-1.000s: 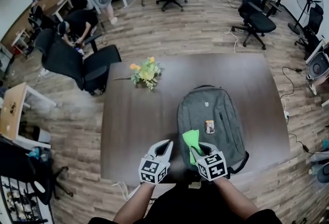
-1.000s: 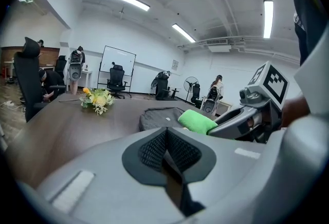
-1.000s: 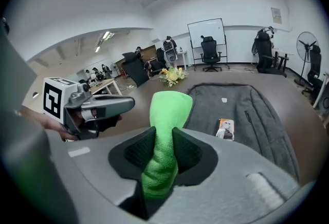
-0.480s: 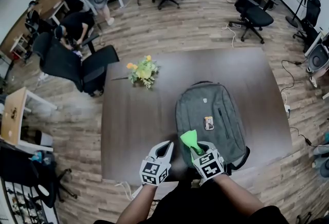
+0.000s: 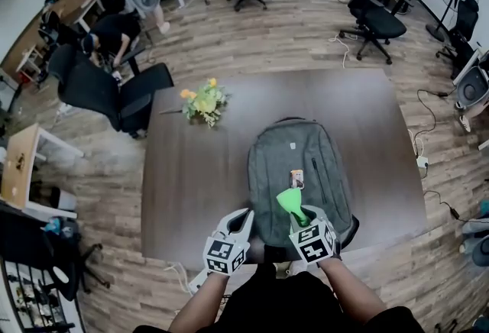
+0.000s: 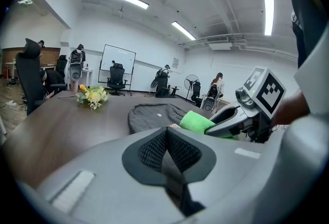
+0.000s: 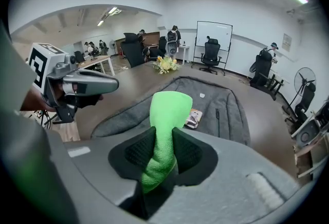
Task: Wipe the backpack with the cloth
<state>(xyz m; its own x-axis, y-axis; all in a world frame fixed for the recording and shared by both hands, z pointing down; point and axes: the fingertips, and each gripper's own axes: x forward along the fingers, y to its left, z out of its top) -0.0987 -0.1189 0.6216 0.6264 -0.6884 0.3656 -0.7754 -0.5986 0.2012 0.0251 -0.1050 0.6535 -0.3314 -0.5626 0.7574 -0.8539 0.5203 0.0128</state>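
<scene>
A grey backpack [image 5: 298, 167] lies flat on the dark brown table [image 5: 191, 171], straps toward me, with a small tag [image 5: 296, 179] on its front. My right gripper [image 5: 300, 215] is shut on a bright green cloth [image 5: 289, 202], held over the backpack's near end. From the right gripper view the cloth [image 7: 165, 120] stands up between the jaws, above the backpack [image 7: 216, 110]. My left gripper [image 5: 243, 218] is shut on nothing, left of the backpack's near edge. The left gripper view shows the backpack [image 6: 154, 115] and the cloth [image 6: 198, 121].
A bunch of yellow flowers [image 5: 200, 103] lies at the table's far left. Black office chairs [image 5: 114, 95] stand around the table, and people [image 5: 114, 33] sit at desks at the far left. The table's near edge is just under both grippers.
The right gripper has lifted the cloth a little higher over the backpack's near end. The view has shifted, so the backpack and flowers sit further left.
</scene>
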